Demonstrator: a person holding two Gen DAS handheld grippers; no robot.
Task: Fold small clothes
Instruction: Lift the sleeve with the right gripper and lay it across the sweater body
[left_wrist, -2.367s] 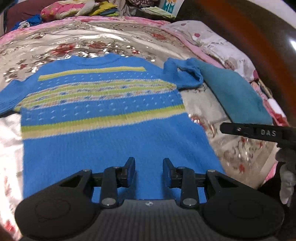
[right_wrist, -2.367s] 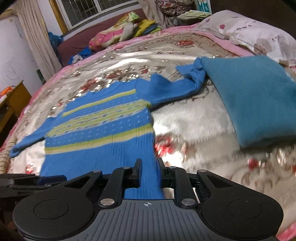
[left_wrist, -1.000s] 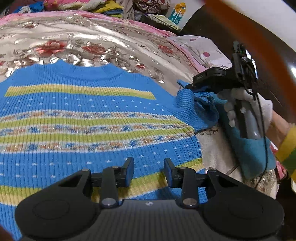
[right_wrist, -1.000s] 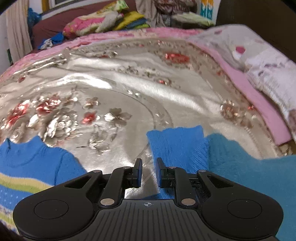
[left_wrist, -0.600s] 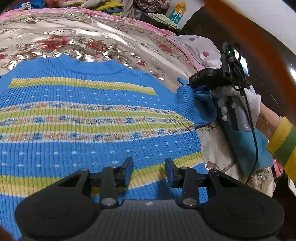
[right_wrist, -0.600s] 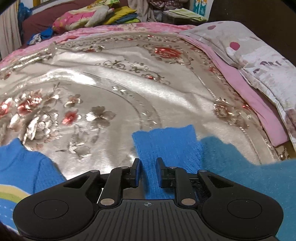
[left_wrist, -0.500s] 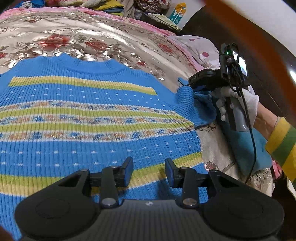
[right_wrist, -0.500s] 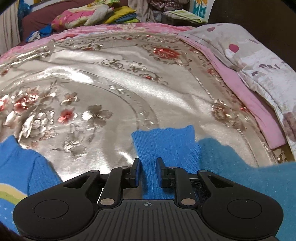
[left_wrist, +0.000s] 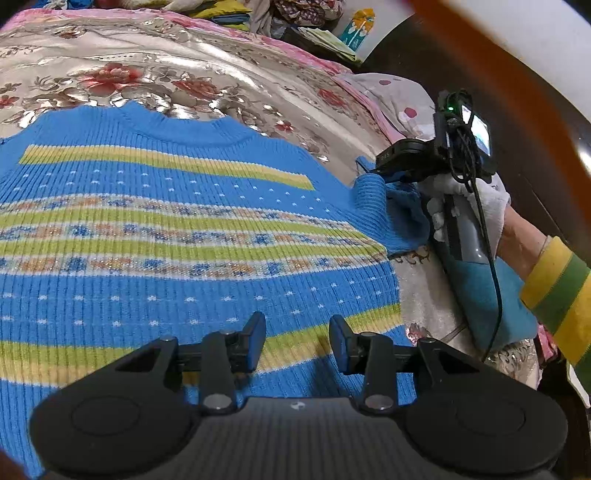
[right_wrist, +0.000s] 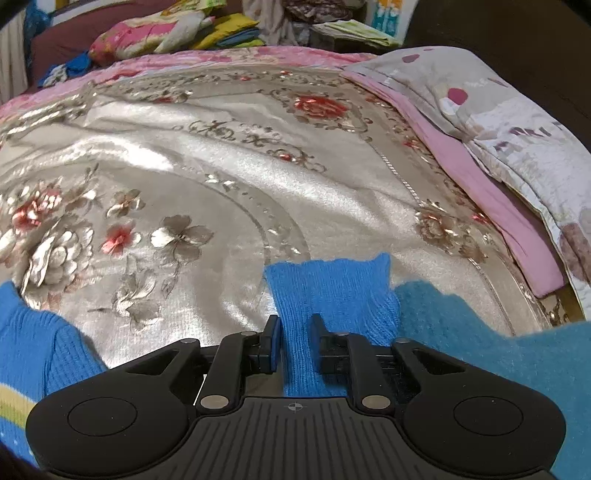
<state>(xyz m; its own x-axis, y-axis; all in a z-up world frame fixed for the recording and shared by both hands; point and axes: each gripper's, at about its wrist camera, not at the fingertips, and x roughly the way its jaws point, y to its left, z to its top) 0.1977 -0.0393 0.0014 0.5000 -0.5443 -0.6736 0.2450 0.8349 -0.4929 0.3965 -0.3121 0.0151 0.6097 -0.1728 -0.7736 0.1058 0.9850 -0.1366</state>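
step: right gripper (right_wrist: 293, 341) closing on blue ribbed knit sleeve (right_wrist: 328, 291)
left gripper (left_wrist: 297, 341): part open, empty
next: fold sleeve across striped blue sweater (left_wrist: 166, 240)

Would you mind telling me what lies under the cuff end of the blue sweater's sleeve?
The sleeve rests partly on the floral bedspread and partly on a teal garment. The closing right claw straddles it; what is beneath there is hidden.

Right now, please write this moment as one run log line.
left tongs: open, above sweater | right tongs: closing on sleeve | sweater: flat on bedspread, unfolded
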